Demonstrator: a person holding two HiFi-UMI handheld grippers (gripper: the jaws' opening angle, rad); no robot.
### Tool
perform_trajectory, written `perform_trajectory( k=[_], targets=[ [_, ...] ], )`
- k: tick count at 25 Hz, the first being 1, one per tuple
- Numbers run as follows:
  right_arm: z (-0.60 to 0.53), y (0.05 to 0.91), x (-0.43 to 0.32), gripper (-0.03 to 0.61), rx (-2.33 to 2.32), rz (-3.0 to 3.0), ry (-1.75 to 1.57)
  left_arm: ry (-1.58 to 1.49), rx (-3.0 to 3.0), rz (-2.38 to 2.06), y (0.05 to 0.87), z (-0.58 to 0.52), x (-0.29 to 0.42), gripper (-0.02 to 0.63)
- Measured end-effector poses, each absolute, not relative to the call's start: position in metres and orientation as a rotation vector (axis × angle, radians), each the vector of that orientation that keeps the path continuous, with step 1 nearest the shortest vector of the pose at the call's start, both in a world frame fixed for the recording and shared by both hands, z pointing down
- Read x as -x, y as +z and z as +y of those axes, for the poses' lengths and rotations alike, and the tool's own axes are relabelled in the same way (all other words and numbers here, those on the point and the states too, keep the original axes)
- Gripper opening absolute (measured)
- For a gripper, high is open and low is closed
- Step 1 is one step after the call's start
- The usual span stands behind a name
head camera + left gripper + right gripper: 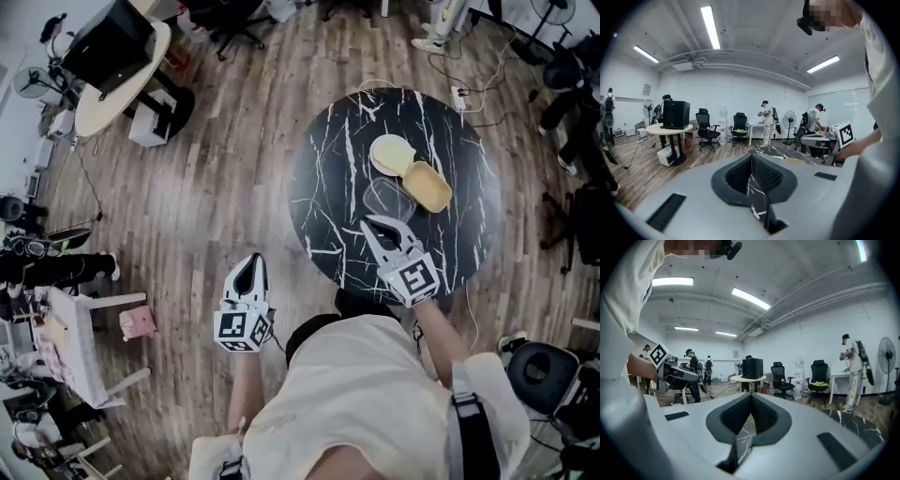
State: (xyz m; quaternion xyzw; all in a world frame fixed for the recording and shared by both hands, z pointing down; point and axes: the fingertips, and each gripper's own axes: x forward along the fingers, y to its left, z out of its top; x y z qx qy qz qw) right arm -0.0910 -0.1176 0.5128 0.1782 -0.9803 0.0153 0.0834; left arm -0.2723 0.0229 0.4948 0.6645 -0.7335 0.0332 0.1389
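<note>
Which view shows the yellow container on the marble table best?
The head view: the yellow container lies in full sight from above, near the table's middle. The left gripper view gives only a thin edge-on sliver of it; the right gripper view shows none.

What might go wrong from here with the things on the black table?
The right gripper is shut, just short of the clear container; pushing on like that may shove it into the yellow box. The left gripper, also shut, hangs beside the table over the floor, likely too far to steady anything.
</note>
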Motion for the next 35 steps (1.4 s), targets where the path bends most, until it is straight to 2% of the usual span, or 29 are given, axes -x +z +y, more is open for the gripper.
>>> perform_trajectory(
  k=[16, 26, 35],
  targets=[
    [-0.177, 0.523, -0.042, 0.006, -1.224, -2.712, 0.142, 0.197, -2.381, -1.613, 0.494, -0.143, 0.187, 0.020],
    [-0.158, 0.510, -0.067, 0.006, -1.544, -2.530, 0.169, 0.228, -2.578, -1.302, 0.507, -0.185, 0.155, 0.021],
    [-0.140, 0.507, -0.067, 0.006, -1.605, -2.419, 0.188, 0.255, -2.599, -1.180, 0.523, -0.208, 0.151, 0.021]
  ],
)
